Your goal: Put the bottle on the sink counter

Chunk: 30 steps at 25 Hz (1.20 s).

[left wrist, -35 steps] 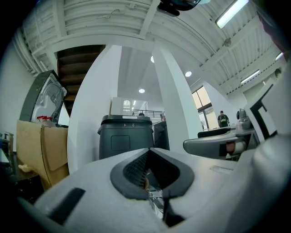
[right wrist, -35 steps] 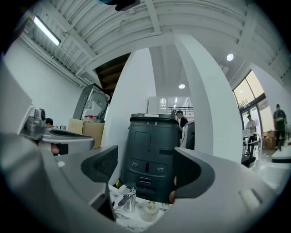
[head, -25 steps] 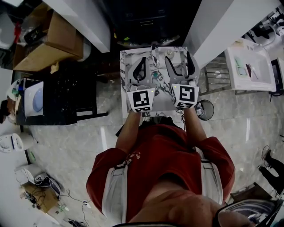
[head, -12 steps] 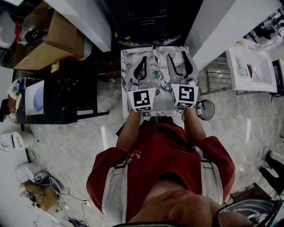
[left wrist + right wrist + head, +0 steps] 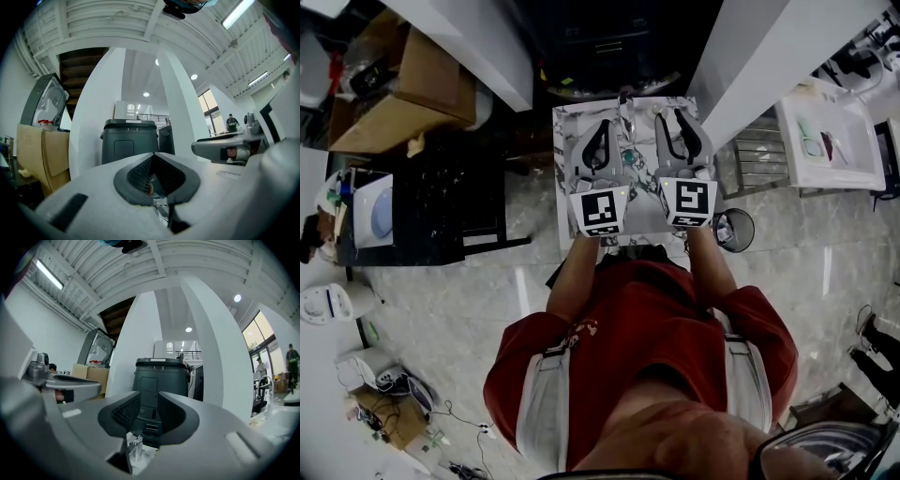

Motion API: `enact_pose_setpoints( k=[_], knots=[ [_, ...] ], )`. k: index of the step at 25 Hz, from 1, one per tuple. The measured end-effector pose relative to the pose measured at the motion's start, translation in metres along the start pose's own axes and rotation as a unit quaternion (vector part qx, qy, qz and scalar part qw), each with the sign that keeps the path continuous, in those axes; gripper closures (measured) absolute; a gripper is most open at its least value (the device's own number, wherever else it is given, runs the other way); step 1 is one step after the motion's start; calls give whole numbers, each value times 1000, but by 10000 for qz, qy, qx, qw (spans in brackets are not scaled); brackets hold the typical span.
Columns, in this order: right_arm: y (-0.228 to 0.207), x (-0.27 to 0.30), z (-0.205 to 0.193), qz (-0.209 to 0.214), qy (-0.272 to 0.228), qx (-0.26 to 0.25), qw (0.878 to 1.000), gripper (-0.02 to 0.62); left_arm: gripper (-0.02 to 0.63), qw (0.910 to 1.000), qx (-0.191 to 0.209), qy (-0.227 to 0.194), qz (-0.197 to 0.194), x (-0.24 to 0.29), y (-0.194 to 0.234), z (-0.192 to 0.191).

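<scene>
I stand at a small marble sink counter [image 5: 565,127] with a chrome faucet [image 5: 628,114] at its back; the faucet [image 5: 133,446] also shows below my right jaws. I can make out no bottle in any view. My left gripper [image 5: 604,125] is level over the counter's left half, its jaws shut with nothing between them [image 5: 153,157]. My right gripper [image 5: 677,116] is level over the right half. Its jaws have just been closing and stand narrowly open [image 5: 147,401], empty, with the dark bin showing through the gap. A small teal round thing [image 5: 628,157] lies between the grippers.
Behind the counter a dark grey bin [image 5: 161,378] stands between white pillars [image 5: 478,42]. Cardboard boxes [image 5: 403,94] and a black stand [image 5: 441,202] are at the left. A small round bin [image 5: 734,231] and a white table [image 5: 830,141] are at the right.
The right gripper's jaws have drawn much closer together. Both grippers have stayed where they were, and the left one is unchanged.
</scene>
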State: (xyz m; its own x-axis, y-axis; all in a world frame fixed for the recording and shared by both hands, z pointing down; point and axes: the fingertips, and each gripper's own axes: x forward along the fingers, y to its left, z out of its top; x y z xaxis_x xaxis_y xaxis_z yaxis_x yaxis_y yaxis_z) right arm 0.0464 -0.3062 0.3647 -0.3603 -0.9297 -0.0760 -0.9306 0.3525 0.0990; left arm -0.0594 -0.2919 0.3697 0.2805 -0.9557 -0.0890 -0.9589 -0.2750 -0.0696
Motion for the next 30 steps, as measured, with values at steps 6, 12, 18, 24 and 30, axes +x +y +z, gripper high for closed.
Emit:
enact_pose_setpoints(
  k=[6,12,18,24,30],
  knots=[
    [0,-1,0,-7,72,-4,10000,530,612,10000,13,-9,-53,1,-5,2],
    [-1,-3,3,35,47,-43,10000,594,612,10000,37,2,-93,2,-11,2],
    [-4,-5,2,21,70,-34,10000,594,612,9999,49,8,-111,2,-14,2],
    [-3,-7,0,46,138,-83,9999,594,612,9999,67,15,-113,1,-16,2],
    [-4,-8,-1,26,148,-62,9999,594,612,9999,66,14,-98,0,-16,1]
  ],
)
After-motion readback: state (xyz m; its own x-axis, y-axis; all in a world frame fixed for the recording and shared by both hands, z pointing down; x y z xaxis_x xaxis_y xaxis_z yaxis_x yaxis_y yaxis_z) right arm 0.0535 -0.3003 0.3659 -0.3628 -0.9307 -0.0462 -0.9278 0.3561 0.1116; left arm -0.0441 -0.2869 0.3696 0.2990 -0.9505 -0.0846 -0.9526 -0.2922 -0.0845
